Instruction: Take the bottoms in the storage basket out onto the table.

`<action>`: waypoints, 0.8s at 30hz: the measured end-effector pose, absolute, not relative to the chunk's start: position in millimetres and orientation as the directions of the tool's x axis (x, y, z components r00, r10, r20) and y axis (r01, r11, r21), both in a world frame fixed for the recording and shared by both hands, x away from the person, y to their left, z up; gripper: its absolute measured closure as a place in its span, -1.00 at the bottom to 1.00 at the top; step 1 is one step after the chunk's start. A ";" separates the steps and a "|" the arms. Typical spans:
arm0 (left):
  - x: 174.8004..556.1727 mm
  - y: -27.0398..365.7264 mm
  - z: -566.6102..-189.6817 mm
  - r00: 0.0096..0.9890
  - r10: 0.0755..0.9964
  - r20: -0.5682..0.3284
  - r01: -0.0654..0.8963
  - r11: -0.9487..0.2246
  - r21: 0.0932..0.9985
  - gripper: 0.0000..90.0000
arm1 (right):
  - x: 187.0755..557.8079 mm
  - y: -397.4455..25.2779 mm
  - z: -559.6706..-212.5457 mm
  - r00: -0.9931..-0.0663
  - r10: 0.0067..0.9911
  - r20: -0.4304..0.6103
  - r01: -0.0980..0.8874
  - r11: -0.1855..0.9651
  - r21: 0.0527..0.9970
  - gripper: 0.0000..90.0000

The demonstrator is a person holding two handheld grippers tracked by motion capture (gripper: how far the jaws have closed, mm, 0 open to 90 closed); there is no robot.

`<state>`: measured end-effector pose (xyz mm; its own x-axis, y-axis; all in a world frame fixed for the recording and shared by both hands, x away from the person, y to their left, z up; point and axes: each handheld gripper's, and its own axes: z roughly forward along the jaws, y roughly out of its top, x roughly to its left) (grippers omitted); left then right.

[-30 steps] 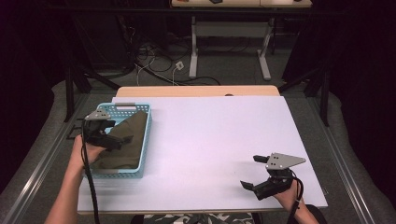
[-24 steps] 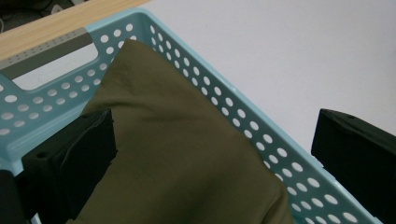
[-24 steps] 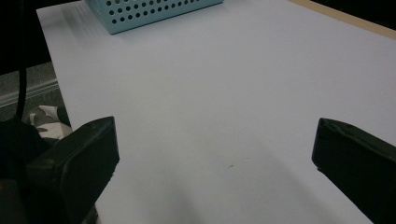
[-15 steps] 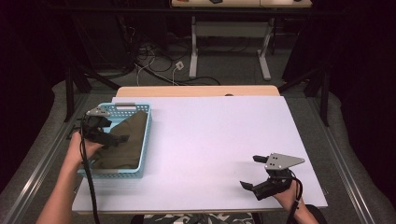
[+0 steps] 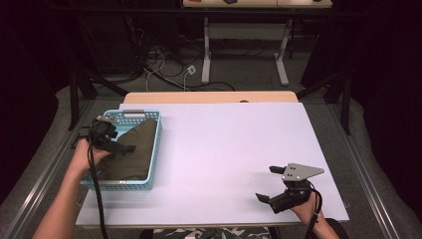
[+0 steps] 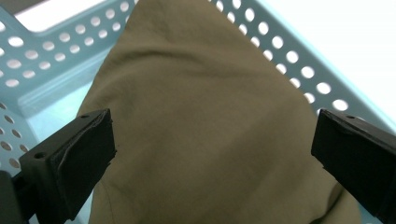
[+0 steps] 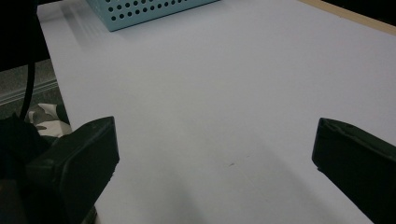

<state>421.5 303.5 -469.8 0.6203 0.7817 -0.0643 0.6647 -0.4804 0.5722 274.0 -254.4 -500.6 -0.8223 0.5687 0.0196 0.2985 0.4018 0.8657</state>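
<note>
High view: left gripper [image 5: 121,144] over the light-blue basket [image 5: 153,149] at the desk's [image 5: 224,149] left edge, fingers [image 6: 70,158] spread wide above the olive cloth [image 5: 130,152] lying inside, not touching it. Cloth fills most of the basket floor. Right gripper [image 5: 268,185] low over bare desk near the front right corner, fingers [image 7: 74,163] apart, nothing between them.

A lab: a white-topped table [image 5: 224,149] among black curtains, floor cables [image 5: 164,69] and desk legs [image 5: 206,55].
</note>
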 end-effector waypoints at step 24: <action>438.9 308.9 -492.0 0.582 0.811 -0.053 0.744 -0.505 0.437 -1.00 | 274.8 -255.3 -500.8 -0.826 0.563 0.022 0.294 0.398 0.869 -1.00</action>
